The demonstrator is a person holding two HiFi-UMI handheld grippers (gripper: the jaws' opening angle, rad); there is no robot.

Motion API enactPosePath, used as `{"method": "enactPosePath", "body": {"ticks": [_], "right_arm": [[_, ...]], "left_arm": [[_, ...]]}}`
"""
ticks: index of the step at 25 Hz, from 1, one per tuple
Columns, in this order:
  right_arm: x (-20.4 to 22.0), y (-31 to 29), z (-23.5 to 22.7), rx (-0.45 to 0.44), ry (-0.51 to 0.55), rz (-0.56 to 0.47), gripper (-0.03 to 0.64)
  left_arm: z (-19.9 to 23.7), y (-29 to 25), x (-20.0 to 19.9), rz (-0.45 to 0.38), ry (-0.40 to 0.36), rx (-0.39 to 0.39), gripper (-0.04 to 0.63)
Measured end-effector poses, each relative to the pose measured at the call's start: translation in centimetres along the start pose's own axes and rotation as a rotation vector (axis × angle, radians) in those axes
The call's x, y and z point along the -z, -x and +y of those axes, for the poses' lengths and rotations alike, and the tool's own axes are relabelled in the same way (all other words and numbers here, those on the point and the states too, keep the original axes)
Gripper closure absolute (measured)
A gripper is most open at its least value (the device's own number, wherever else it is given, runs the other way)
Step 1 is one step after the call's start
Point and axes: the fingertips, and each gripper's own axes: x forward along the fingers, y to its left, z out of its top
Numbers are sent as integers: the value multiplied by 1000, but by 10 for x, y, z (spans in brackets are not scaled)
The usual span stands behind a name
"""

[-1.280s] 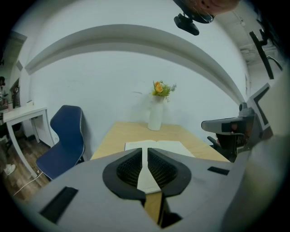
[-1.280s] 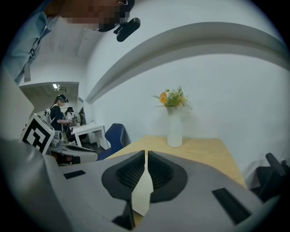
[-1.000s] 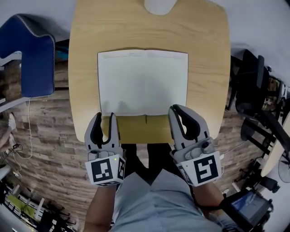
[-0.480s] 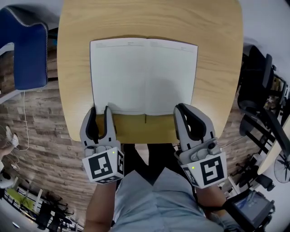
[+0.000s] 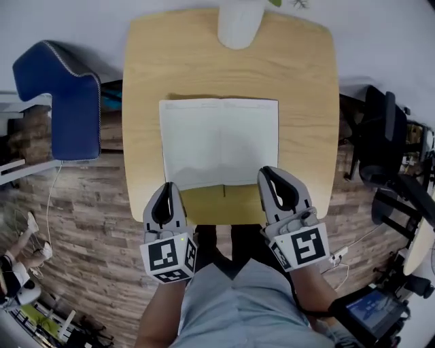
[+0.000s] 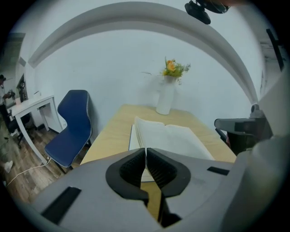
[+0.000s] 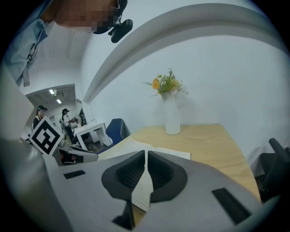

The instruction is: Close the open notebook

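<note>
Two grippers work this table, and the head view reads from left to right as follows. At 9 o'clock, off the tabletop, stands a blue chair.

The left gripper hovers at about 7 o'clock. Its jaws have just closed and are now pressed together with nothing between them. Its tips are at the near left corner of the open notebook.

The notebook lies flat in the middle of the wooden table with blank-looking white pages facing up. Its spine runs from 12 to 6 o'clock, so the spread's long axis lies from 9 to 3. A faint header line crosses the top of each page, but it is too small to read.

At 12 o'clock, beyond the notebook, stands a white vase; the left gripper view shows orange and yellow flowers in it.

The right gripper is at about 5 o'clock. Its jaws also meet at the tips, and I can see nothing held between them. It is poised over the notebook's near right corner.

No brand or label is readable; only the black-and-white square markers on the gripper cubes show.

The notebook lies at 12 o'clock from both grippers. Each is about equally close to its own half, so I judge that either could swing its half across the spine.
</note>
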Motion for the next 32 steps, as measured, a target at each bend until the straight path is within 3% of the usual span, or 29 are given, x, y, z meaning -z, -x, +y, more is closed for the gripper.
{"method": "enactPosePath", "body": {"ticks": [7,14,26,32], "right_arm": [[-56,47,11,34,42,-58,568],[-86,73,-2,100,49,-128,568],[-60,108,-52,237,-17,-142,568],[-38,121,-86,299,-60,-124,567]], "left_arm": [[-59,61,-34,-33,-72,112,565],[-102,68,-58,-70,-140,221,565],[-182,51,-42,-66,-240,425,565],[-221,26,-22,-8,-265,495,565]]}}
